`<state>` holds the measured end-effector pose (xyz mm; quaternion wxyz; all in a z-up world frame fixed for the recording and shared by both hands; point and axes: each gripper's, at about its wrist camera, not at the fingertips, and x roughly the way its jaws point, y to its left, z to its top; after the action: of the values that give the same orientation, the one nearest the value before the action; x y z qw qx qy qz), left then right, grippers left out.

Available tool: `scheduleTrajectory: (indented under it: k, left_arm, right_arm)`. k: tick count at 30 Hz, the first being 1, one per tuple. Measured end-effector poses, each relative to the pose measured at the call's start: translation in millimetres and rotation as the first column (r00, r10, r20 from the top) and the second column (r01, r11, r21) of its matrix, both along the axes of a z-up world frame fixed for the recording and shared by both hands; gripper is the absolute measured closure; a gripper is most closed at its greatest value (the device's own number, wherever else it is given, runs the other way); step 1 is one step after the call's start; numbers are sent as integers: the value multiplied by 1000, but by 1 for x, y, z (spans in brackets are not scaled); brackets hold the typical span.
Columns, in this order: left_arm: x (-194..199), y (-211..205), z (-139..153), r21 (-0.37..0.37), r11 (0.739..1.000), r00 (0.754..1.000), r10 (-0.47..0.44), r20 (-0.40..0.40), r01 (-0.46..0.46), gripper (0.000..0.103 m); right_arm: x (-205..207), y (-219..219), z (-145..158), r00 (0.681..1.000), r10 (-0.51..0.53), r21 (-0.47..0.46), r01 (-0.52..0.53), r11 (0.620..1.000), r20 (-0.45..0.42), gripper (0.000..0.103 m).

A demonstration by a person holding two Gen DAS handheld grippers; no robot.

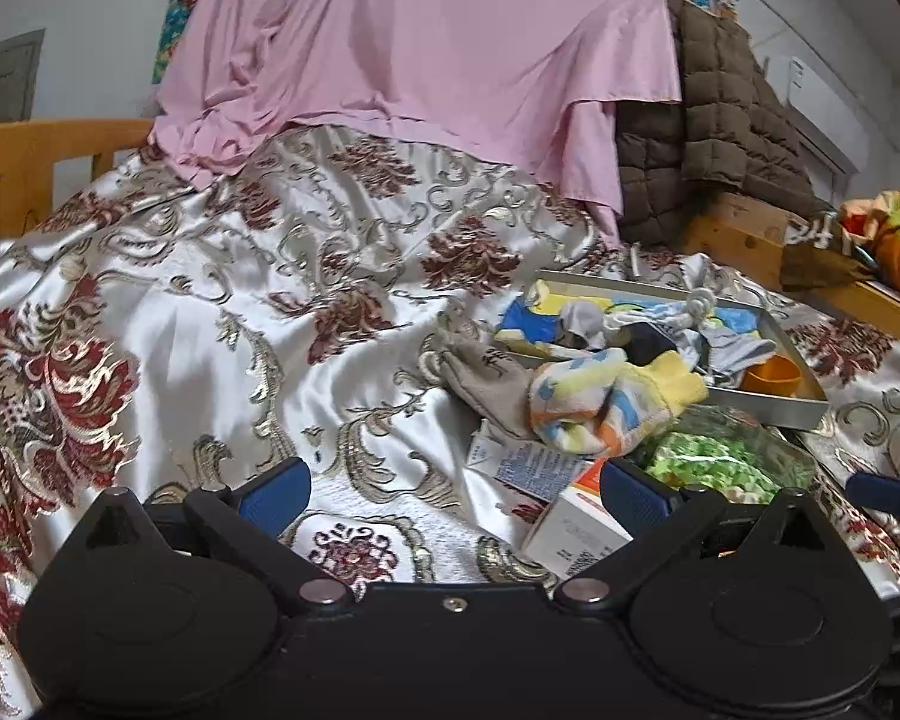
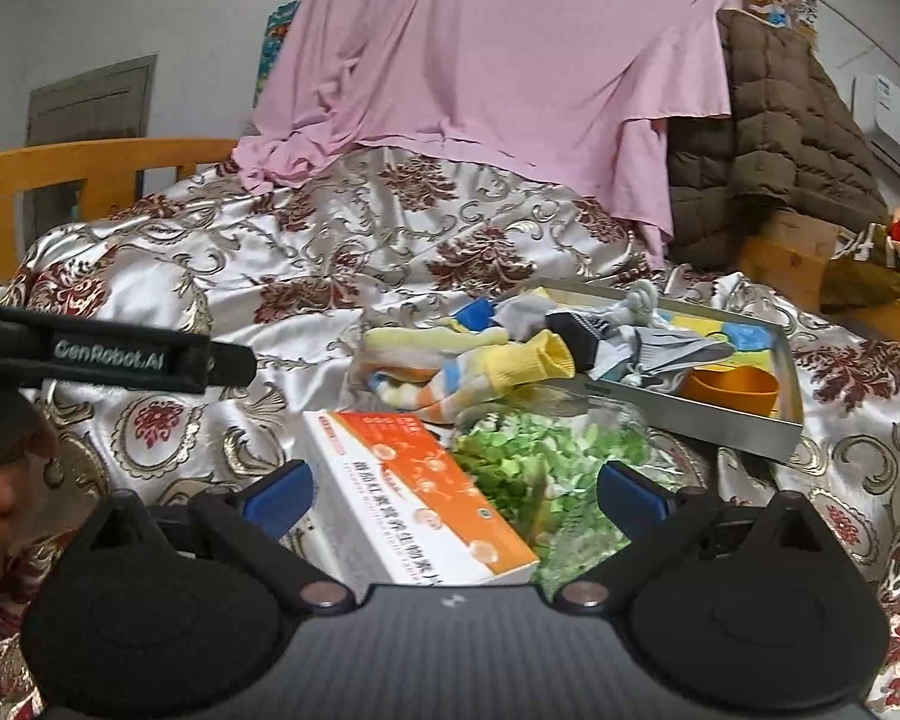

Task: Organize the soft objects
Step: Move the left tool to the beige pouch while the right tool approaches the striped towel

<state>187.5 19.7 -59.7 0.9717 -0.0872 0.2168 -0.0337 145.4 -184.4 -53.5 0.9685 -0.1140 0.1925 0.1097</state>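
Lying ahead and to the right of the left gripper (image 1: 455, 495), ahead and slightly left of the right gripper (image 2: 455, 495): a striped sock (image 1: 606, 402) in yellow, orange, blue and white, bunched on the bedspread (image 1: 210, 324) against the near-left corner of the metal tray (image 1: 810, 414). Long axis running roughly left to right across both views, yellow cuff pointing right toward the tray. Nearer to the right gripper by the look of it, though not by much.

Both sets of jaws spread wide, blue pads far apart, gripping nothing. Right gripper hovering low over an orange-and-white box (image 2: 426, 492) and a clear bag of green pieces (image 2: 546, 468), both lying between the jaws and the sock, so a straight reach probably means passing over them. Left gripper facing mostly bare bedspread, with a corner of that same box close to its right pad.

Touching the sock on its left: a grey-brown glove (image 1: 486, 378), flat on the bedspread. Already in the tray: a jumble of soft pieces, grey and white socks (image 2: 648, 342) among them, plus an orange cup (image 2: 732, 390) at the near-right corner.

Farther back, well clear of any reach: a pink sheet (image 1: 420, 48) draped high, a brown quilted blanket (image 1: 720, 120) to its right, a wooden bed rail (image 1: 48, 144) at left.
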Motion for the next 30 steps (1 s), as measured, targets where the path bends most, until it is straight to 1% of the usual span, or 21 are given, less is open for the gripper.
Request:
scheduleTrajectory:
  k: [4, 12, 16, 26, 30]
  left_arm:
    - [2, 6, 0, -13, 1000, 1000, 27, -5, -27, 1]
    - [5, 9, -2, -21, 999, 999, 46, -5, -46, 1]
    - [8, 13, -4, -39, 997, 998, 64, -14, -64, 1]
    - [10, 16, -7, -58, 995, 997, 78, -26, -80, 1]
    - [10, 16, -7, -59, 995, 996, 79, -26, -81, 1]
  right_arm:
    - [0, 5, -2, 1000, 18, -16, -18, 1000, -1, 0]
    - [3, 17, -4, 998, 56, -45, -54, 997, 25, 0]
    - [4, 24, -8, 997, 77, -59, -76, 995, 13, 0]
    - [4, 29, -11, 998, 64, -63, -64, 996, -5, 0]
    - [8, 28, -11, 999, 47, -45, -47, 998, -4, 0]
